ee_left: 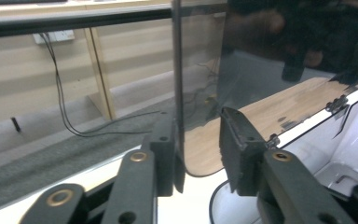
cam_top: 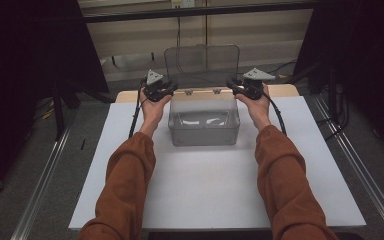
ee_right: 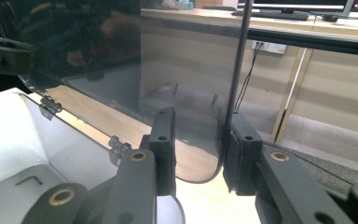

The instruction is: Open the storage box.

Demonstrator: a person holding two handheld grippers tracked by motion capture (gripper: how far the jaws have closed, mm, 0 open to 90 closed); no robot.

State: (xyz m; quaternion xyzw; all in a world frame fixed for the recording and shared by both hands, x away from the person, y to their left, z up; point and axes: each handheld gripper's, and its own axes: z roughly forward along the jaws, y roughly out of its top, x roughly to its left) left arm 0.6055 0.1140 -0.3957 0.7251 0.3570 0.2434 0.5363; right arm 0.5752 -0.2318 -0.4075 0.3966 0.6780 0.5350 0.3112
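High view: overhead, facing forward-down over table (cam_top: 205, 190). Gripper views: close, each along own jaws, at opposite edges of upright clear lid (cam_top: 202, 60) – shared with high view

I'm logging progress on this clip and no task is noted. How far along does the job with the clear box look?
Done: the lid stands upright on its hinges, so the box is open. In hand: the left gripper and right gripper each straddle a bottom corner of the lid, jaws open around its edge, not clamped. Left: I cannot tell whether the lid goes further back or gets closed; nothing inside the box is clearly visible.
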